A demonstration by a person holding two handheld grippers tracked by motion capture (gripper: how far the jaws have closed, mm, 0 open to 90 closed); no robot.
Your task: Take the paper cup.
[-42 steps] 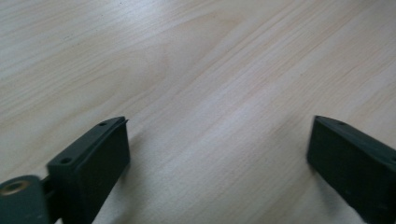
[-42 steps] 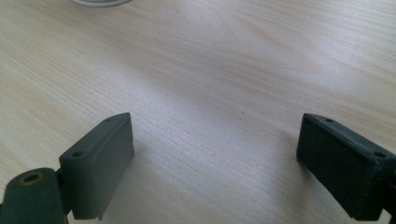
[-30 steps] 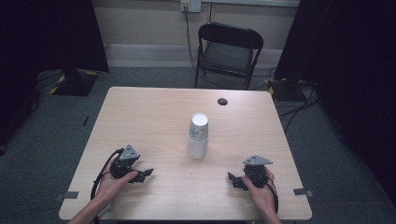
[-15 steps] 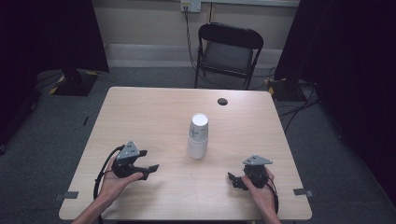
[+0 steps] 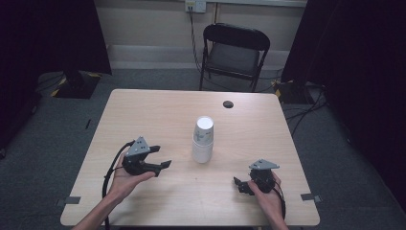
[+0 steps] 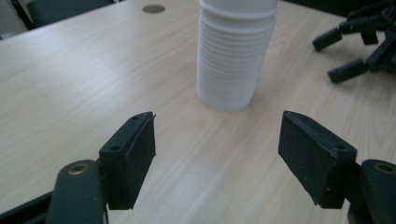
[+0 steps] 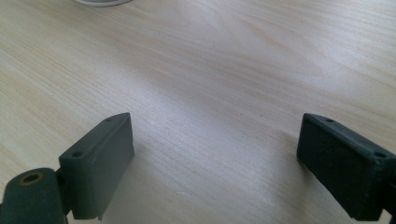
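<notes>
A tall stack of white paper cups stands upright at the middle of the wooden table. My left gripper is held above the table to the left of the stack and points at it. Its jaws have just been closing but still stand apart, with nothing between them. In the left gripper view the cup stack rises a short way beyond the left gripper. My right gripper rests low near the front right, open over bare wood.
A small dark round spot lies on the far side of the table. A black folding chair stands behind the far edge. Dark curtains flank the room, and cables run over the floor at right.
The left hand has lifted its gripper off the table and carried it a little right, toward the cup stack. The right gripper and the cups have kept still.
</notes>
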